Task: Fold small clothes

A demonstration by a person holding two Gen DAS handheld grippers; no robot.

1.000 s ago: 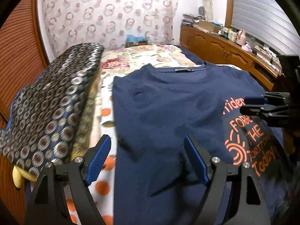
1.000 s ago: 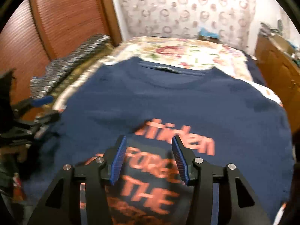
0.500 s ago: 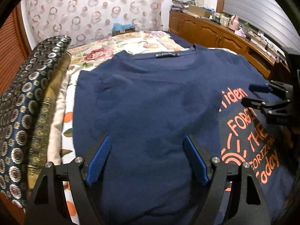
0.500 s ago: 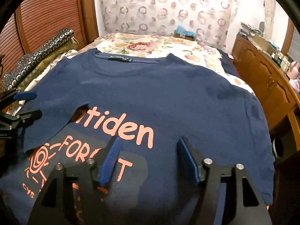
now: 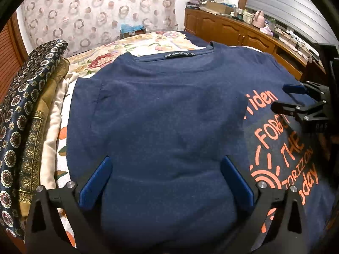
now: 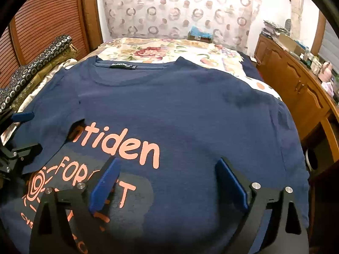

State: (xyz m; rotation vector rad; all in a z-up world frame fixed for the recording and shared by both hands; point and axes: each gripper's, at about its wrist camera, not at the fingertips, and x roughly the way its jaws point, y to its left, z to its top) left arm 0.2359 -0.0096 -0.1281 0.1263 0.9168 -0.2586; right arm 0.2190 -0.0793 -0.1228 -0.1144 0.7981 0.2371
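A navy T-shirt (image 5: 159,110) with orange lettering lies flat on the bed, its collar at the far end. Its left side is folded in over the middle and hides the start of the print (image 6: 118,141). My left gripper (image 5: 166,163) hovers over the folded part; its jaws are opening and nothing is between its blue pads. My right gripper (image 6: 167,163) hangs over the printed part, jaws also opening and empty. Each gripper shows in the other's view: the right gripper (image 5: 279,97) at the right edge, the left gripper (image 6: 35,130) at the left edge.
A stack of patterned folded fabrics (image 5: 21,116) lies along the bed's left side. The floral bedcover (image 5: 148,44) shows beyond the collar. A wooden cabinet (image 6: 296,89) with clutter on top runs along the right, and slatted wooden doors (image 6: 42,21) stand at the left.
Both grippers' jaws have spread wider, the right one from narrow to wide. The left gripper has shifted from the shirt's left edge to over the folded part.
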